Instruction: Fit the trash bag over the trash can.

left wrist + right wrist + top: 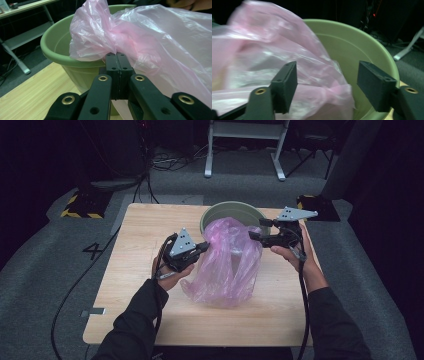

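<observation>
A thin pink plastic bag [227, 262] hangs crumpled over the near rim of a green plastic tub [235, 210] and down onto the wooden table [145, 235]. My left gripper [205, 247] is at the bag's left side. In the left gripper view, that gripper [116, 56] is shut on a bunched fold of the bag [155, 37] in front of the tub [57, 40]. My right gripper [256, 229] is at the bag's upper right edge. In the right gripper view, its jaws [327, 68] stand open, with the bag [262, 50] lying loose between them against the tub [352, 42].
The tub stands at the table's far edge, right of centre. On the grey carpet beyond are a white frame's legs [245, 150], cables, and a yellow-and-black striped base [80, 207]. A "4" mark [95, 251] lies on the floor to the left.
</observation>
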Tool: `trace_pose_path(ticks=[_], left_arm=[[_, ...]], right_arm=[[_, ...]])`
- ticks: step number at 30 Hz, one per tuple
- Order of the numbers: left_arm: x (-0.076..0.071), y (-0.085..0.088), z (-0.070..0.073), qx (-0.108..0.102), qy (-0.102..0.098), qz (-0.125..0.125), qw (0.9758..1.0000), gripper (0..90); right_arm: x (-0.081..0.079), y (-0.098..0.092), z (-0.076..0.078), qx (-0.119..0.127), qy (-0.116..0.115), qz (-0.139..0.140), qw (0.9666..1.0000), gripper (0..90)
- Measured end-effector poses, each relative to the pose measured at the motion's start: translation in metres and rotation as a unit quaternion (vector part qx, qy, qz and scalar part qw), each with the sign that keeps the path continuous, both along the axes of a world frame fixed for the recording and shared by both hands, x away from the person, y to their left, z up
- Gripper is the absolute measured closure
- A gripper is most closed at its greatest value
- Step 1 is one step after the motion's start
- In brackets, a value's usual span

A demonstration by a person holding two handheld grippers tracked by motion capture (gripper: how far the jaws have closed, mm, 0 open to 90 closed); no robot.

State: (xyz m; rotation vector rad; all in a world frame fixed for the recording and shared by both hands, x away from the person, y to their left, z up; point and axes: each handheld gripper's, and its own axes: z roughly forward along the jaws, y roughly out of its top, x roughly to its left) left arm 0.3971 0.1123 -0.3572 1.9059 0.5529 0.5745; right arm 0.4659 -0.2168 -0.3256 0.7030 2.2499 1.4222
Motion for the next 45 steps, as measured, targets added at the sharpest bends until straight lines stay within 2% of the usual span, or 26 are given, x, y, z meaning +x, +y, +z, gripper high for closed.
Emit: trace_pose_path(ticks=[3,6,7,8,9,12,15,17,18,21,26,30,33,36,39,42,44,45], left_arm=[[0.002,-0.002,0.000,0.001,0.000,0.000,1.0000,89.8],[0.002,-0.003,0.000,0.001,0.000,0.000,1.0000,89.8],[0.002,-0.003,0.000,0.001,-0.001,0.000,1.0000,89.8],[0.003,-0.004,0.000,0.003,-0.001,0.000,1.0000,89.8],[0.003,-0.004,0.000,0.004,0.000,0.001,1.0000,89.8],[0.004,-0.004,0.001,0.002,0.000,0.001,1.0000,89.7],[0.005,-0.005,0.001,0.003,0.000,0.001,1.0000,89.7],[0.005,-0.005,0.002,0.004,-0.003,-0.001,1.0000,89.7],[0.005,-0.005,0.002,0.004,-0.003,-0.003,1.0000,89.7],[0.004,-0.006,0.004,0.004,-0.004,-0.007,1.0000,89.7],[0.004,-0.008,0.005,0.002,-0.006,-0.010,0.9999,89.7],[0.004,-0.009,0.006,0.004,-0.007,-0.012,0.9999,89.7],[0.005,-0.010,0.006,0.006,-0.006,-0.012,0.9999,89.6],[0.006,-0.009,0.007,0.008,-0.008,-0.011,0.9999,89.6],[0.007,-0.008,0.006,0.005,-0.005,-0.011,0.9999,89.6],[0.007,-0.009,0.006,0.006,-0.006,-0.010,0.9999,89.7],[0.007,-0.010,0.006,0.008,-0.008,-0.010,0.9999,89.8],[0.006,-0.009,0.006,0.007,-0.008,-0.009,0.9999,89.8]], right_arm=[[-0.011,0.000,0.006,0.008,-0.012,0.032,0.9994,31.6],[-0.021,0.004,0.009,0.000,-0.029,0.052,0.9982,31.8],[-0.025,0.005,0.010,0.010,-0.026,0.073,0.9969,31.6],[-0.029,0.012,0.010,0.000,-0.022,0.094,0.9953,30.1],[-0.029,0.012,0.010,0.000,-0.022,0.094,0.9953,30.1],[-0.027,0.026,0.005,-0.040,-0.004,0.113,0.9928,30.3],[-0.020,0.037,0.001,-0.030,0.028,0.125,0.9914,31.9],[-0.017,0.043,0.002,-0.028,0.030,0.121,0.9918,33.7],[-0.016,0.045,0.002,-0.019,0.034,0.121,0.9919,34.5],[-0.012,0.052,0.003,-0.016,0.029,0.109,0.9935,46.8],[-0.007,0.060,0.001,-0.010,0.029,0.104,0.9941,64.1],[-0.003,0.062,-0.002,-0.029,0.023,0.082,0.9959,79.5],[-0.002,0.062,-0.002,-0.030,0.018,0.072,0.9968,88.8],[-0.002,0.060,-0.001,-0.033,0.010,0.067,0.9972,90.0],[-0.001,0.054,-0.001,-0.032,0.012,0.061,0.9976,90.0],[-0.003,0.045,0.003,-0.005,0.011,0.063,0.9979,82.1],[-0.008,0.042,0.008,0.008,0.001,0.062,0.9980,74.9],[-0.011,0.040,0.010,0.011,-0.002,0.066,0.9978,76.5]])
